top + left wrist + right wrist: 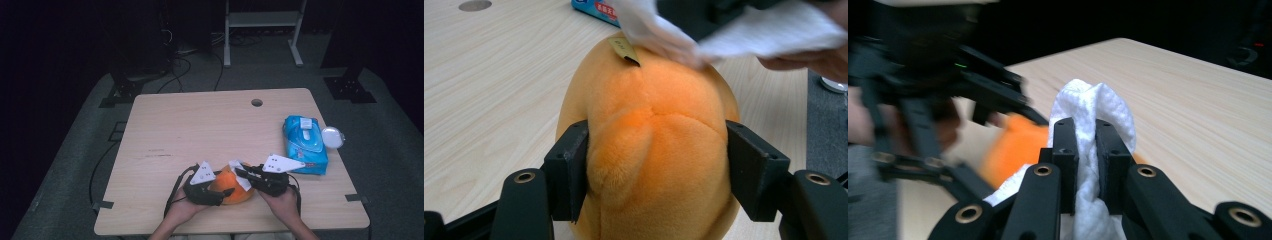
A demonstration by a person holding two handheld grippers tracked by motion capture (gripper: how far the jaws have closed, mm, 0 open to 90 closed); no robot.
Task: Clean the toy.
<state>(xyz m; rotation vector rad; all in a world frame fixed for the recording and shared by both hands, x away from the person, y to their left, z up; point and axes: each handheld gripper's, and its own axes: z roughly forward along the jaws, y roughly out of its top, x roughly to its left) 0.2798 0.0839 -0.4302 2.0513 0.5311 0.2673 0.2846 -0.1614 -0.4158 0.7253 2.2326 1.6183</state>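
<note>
From above, my desk [200, 130] sits evenly lit while the room around it falls nearly black, and the picture is soft and grainy. Along my left tongs [656, 165], the orange plush toy [654, 150] is sharp; the white wipe [774, 30] above smears. Along my right tongs [1087, 145], the left side blurs and the background is dark.

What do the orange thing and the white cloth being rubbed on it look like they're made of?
The orange toy looks like soft plush: short fuzzy pile, stitched seams, a small sewn-in tag. The white cloth seems to be a wet wipe or thin non-woven tissue, going by its embossed, crumpled surface; which one I cannot tell. The table looks like pale wood-grain laminate with a matte finish.
</note>
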